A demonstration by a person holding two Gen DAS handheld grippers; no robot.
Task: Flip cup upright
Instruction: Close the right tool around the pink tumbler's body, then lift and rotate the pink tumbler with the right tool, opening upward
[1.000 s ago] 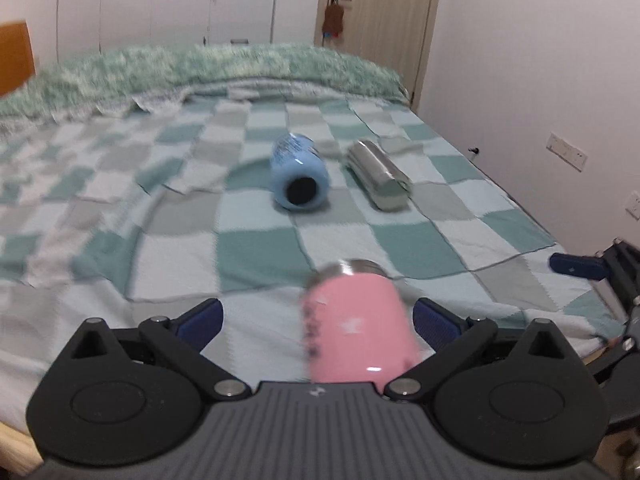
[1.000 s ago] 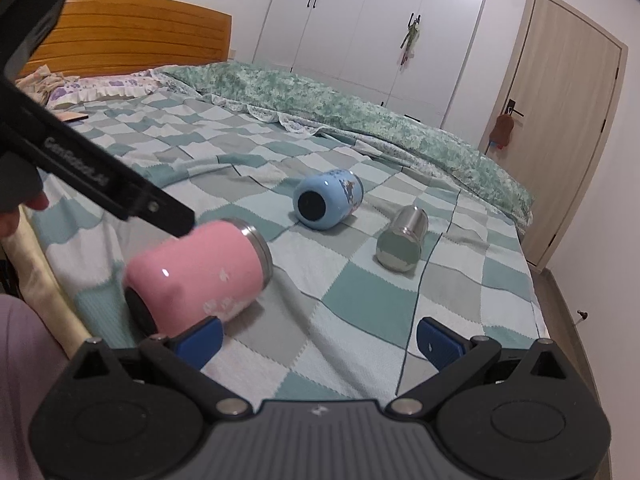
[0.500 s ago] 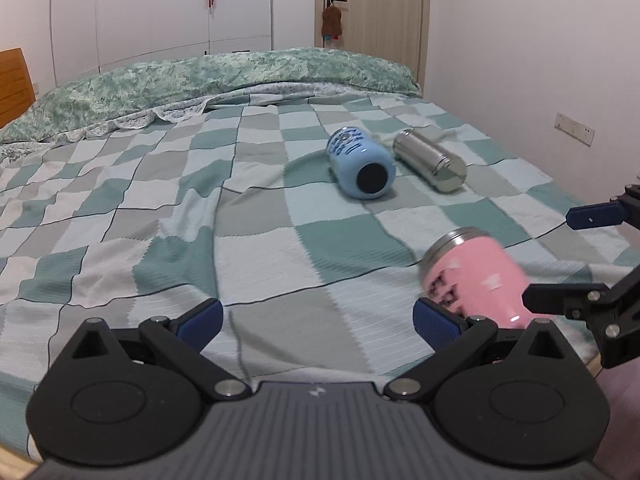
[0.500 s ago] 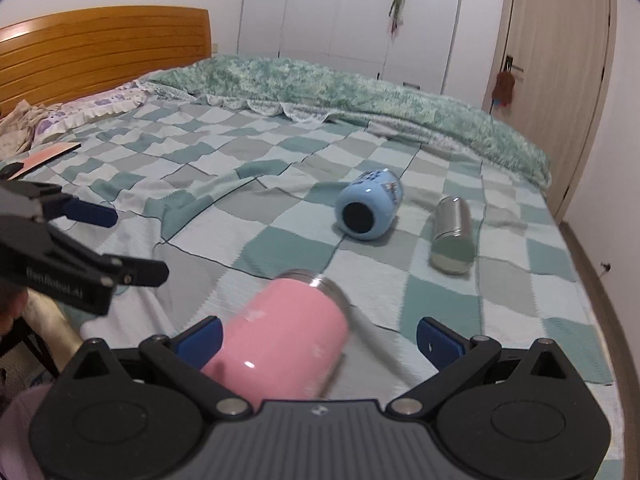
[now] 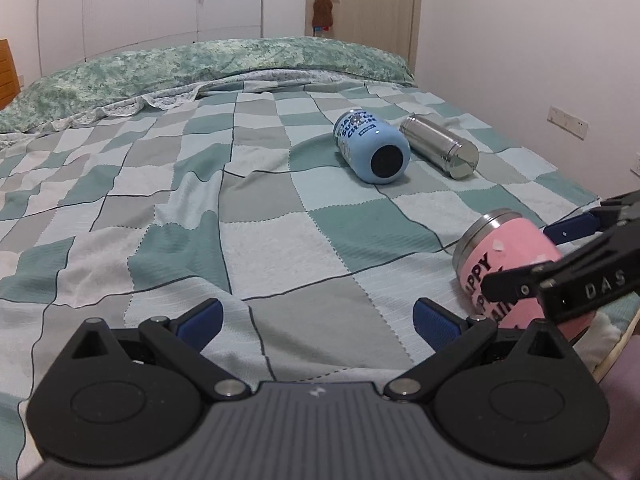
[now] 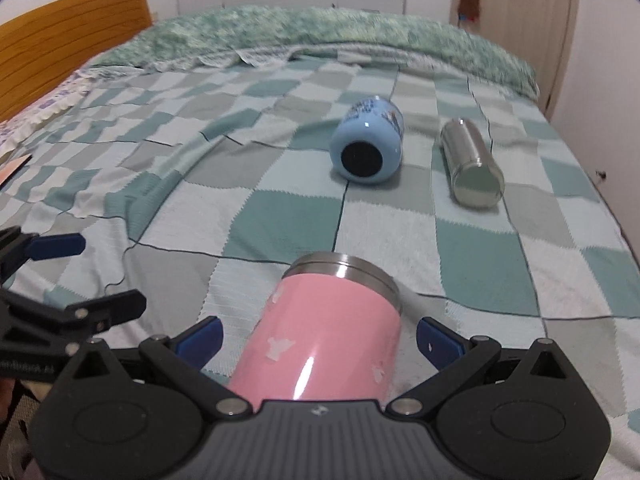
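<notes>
A pink cup (image 6: pixel 326 336) with a steel rim lies on its side near the front edge of the bed, rim pointing away from me. My right gripper (image 6: pixel 320 338) is open, with the cup between its blue fingertips; no contact shows. In the left wrist view the pink cup (image 5: pixel 508 262) lies at the right, partly behind the right gripper's fingers (image 5: pixel 568 232). My left gripper (image 5: pixel 318 318) is open and empty over the blanket, left of the cup.
A blue cup (image 6: pixel 368 146) and a steel cup (image 6: pixel 472 160) lie on their sides farther back on the checkered blanket (image 5: pixel 260 240). A green quilt (image 5: pixel 200 64) lies at the far side. A wooden headboard (image 6: pixel 68 36) is at the left. The wall (image 5: pixel 520 60) is at the right.
My left gripper has moved left, away from the pink cup. My right gripper has swung round to straddle the cup, which now lies between its fingers.
</notes>
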